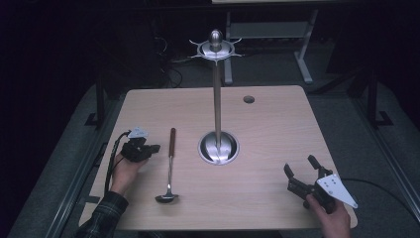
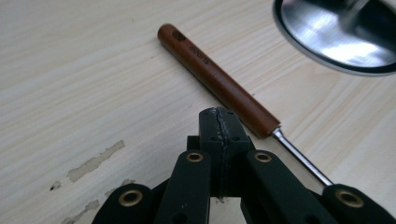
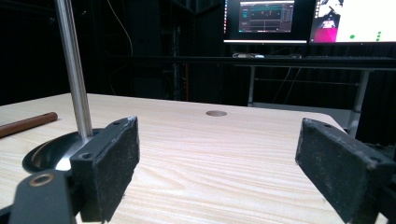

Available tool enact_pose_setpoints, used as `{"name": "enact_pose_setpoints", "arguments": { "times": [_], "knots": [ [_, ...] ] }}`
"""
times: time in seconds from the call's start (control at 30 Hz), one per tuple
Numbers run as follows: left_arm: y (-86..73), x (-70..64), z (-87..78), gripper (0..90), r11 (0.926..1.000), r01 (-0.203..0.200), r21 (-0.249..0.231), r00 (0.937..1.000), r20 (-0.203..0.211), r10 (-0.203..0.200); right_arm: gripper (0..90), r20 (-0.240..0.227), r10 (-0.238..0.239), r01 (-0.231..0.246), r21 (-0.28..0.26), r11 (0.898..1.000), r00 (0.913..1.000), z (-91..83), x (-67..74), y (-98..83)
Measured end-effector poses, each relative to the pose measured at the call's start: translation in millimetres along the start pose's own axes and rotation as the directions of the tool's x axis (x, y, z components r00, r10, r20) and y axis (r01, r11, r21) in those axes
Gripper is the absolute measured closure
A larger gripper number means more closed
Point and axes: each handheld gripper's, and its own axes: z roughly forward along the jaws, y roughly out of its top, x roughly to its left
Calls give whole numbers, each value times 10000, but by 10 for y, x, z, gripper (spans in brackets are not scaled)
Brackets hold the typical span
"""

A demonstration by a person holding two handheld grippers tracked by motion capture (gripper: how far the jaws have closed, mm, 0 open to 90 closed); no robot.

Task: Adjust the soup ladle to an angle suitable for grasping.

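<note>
Brown-handled ladle (image 1: 170, 166), pale wood-grain table (image 1: 277, 124)

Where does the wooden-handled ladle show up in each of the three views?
High view: the ladle lies left of centre on the table, bowl toward the person.
Left gripper view: its brown handle runs diagonally from upper left, just beyond the shut jaws.
Right gripper view: the handle's end sits at the left edge.
Shared landmark: the steel stand, beside the ladle.

High view overhead; gripper views close, sharing stand (image 1: 218, 147).
</note>
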Motion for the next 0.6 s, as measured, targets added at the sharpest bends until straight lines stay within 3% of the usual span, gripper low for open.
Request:
{"name": "enact_pose_setpoints", "arguments": {
  "times": [0.27, 0.6],
  "knots": [
    [92, -8, 203, 900, 9998, 114, -143, 9999, 112, -113, 130, -11, 4, -4, 3, 10000, 10000, 0, 1, 0],
    [180, -40, 367, 900, 9999, -151, 12, 9999, 60, 151, 130, -44, -21, 21, -4, 10000, 10000, -1, 0, -1]
  ]
}}
